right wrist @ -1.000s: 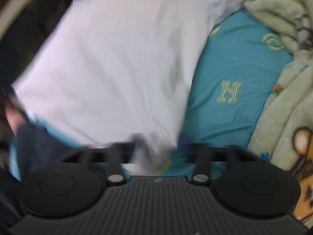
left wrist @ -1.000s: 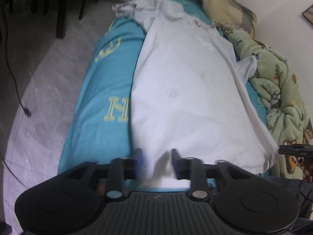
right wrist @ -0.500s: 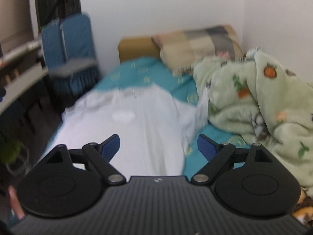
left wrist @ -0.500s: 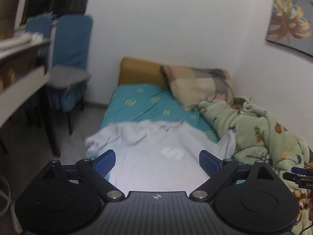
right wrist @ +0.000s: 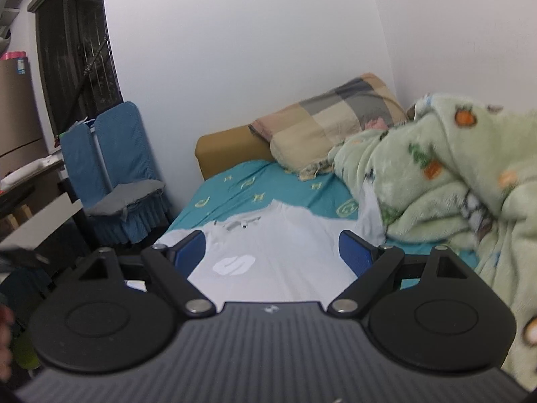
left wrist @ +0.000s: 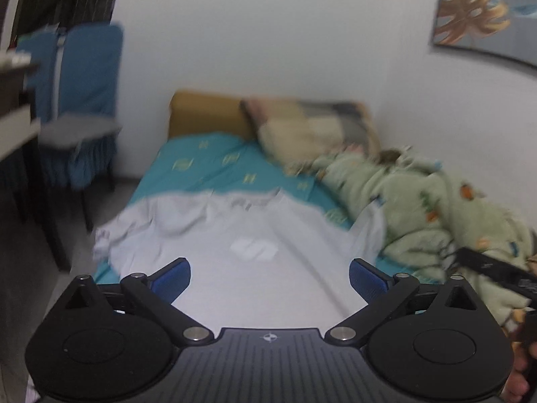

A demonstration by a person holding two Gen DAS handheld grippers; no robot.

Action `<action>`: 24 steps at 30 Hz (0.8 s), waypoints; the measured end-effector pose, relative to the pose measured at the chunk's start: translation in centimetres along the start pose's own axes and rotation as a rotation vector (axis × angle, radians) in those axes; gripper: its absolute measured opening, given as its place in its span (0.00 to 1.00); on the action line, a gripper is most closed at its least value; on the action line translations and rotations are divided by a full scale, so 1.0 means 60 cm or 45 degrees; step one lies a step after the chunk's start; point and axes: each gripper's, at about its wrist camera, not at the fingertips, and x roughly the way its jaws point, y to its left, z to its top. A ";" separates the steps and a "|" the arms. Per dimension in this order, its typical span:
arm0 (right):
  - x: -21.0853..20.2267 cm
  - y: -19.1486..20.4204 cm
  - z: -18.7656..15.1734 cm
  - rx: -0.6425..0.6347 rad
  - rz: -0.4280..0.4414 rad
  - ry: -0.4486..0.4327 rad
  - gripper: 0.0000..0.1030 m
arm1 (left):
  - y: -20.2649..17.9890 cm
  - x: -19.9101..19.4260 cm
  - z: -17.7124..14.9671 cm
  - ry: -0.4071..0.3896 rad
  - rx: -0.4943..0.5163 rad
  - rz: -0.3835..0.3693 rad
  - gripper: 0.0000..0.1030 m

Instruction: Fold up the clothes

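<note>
A white T-shirt with a pale chest logo lies flat on the teal bed sheet, collar toward the pillow, its left sleeve rumpled at the bed's edge. My left gripper hovers over the shirt's lower part, jaws wide and closing slightly, nothing between them. In the right wrist view the same T-shirt stretches ahead, and my right gripper stands open above it with nothing between its blue pads. Neither gripper touches the cloth. The shirt's hem is hidden below both grippers' bodies.
A green patterned blanket is heaped along the bed's right side, over the shirt's right sleeve. A checked pillow leans at the headboard. A blue-covered chair and a desk edge stand left of the bed.
Both grippers held the shirt's near hem a second ago, let it go and opened wide. Both then rose and tipped up from looking down at the shirt to looking along the bed.
</note>
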 end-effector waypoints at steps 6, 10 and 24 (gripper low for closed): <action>0.054 -0.011 -0.069 0.046 -0.003 0.072 0.85 | 0.158 0.131 0.008 0.150 -0.225 0.237 0.80; 0.104 -0.029 -0.116 0.103 -0.029 0.217 0.85 | 0.239 0.208 0.029 0.100 -0.167 0.328 0.79; 0.269 -0.071 -0.174 0.107 -0.099 0.387 0.85 | 0.526 0.503 0.055 0.014 -0.526 0.387 0.77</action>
